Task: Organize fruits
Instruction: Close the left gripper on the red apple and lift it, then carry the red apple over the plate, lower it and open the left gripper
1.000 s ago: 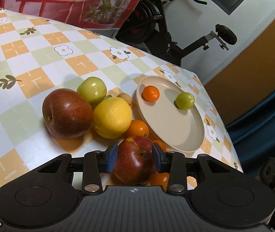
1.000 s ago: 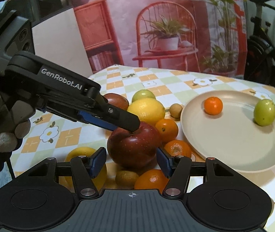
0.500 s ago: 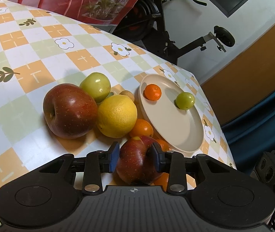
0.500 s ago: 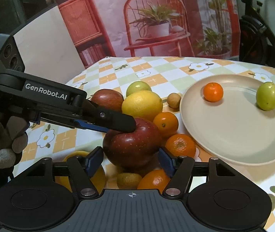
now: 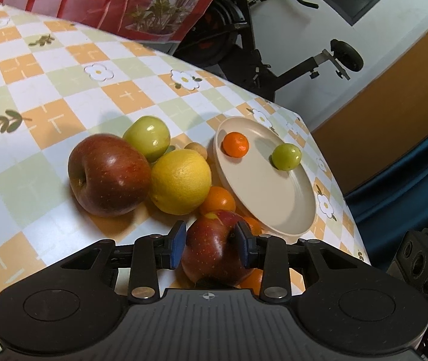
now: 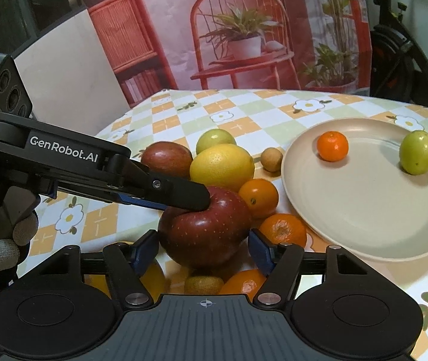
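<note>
My left gripper (image 5: 210, 245) is shut on a red apple (image 5: 217, 248), held just above the fruit pile; it also shows in the right wrist view (image 6: 204, 228). My right gripper (image 6: 203, 251) is open, its blue pads either side of that apple without clamping it. A beige plate (image 5: 277, 201) holds a small orange (image 5: 235, 144) and a small green fruit (image 5: 286, 156). Beside the plate lie a second red apple (image 5: 108, 174), a green apple (image 5: 147, 138), a lemon (image 5: 180, 182) and several small oranges.
The checked tablecloth (image 5: 48, 90) ends at the table's far edge, with an exercise bike (image 5: 259, 48) behind. A small brown fruit (image 6: 271, 158) sits by the plate rim. A yellow fruit and a kiwi (image 6: 203, 284) lie under my right gripper.
My left gripper has lifted the red apple slightly and drawn back from the pile. The right gripper stays open around it, having risen a little.
</note>
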The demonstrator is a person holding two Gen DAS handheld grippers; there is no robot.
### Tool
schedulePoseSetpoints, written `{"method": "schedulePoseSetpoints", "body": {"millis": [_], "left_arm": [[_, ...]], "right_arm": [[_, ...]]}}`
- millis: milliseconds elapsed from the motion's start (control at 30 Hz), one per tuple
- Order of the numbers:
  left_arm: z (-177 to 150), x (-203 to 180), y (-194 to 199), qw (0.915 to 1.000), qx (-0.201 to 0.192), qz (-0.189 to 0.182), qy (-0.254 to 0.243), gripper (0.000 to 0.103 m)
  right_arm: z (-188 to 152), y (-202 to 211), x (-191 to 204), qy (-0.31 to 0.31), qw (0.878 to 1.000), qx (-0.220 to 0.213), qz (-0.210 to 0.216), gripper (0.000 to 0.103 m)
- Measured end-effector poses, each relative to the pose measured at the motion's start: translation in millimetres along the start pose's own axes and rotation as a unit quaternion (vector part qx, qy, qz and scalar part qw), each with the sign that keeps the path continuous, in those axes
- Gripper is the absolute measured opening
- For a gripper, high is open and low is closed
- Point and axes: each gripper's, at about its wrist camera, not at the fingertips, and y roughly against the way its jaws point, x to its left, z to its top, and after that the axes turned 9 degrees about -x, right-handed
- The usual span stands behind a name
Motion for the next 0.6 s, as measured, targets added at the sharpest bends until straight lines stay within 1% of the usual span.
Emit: {"method": "schedulePoseSetpoints", "body": {"millis": [100,333,433,600], "left_arm": [[3,-4,6,0.9999,-0.007,0.002,-0.008,0.038],[15,-27,15,0.9989,-0.021,0.013,-0.039,0.038],[20,-38,16,0.9983,-0.026,0.016,-0.050,0.038],[26,-59,10,0.9963,-0.021,0.028,-0.079,0.038]], "right_arm": [[3,4,1,0.004,1.000,-0.013,0.004,0.062],[11,18,-1,0.007,0.999,-0.050,0.017,0.062],[14,25,-7,0.004,0.998,-0.066,0.023,0.062],[18,34,-22,-0.008,0.996,-0.085,0.029,0.062]]}}
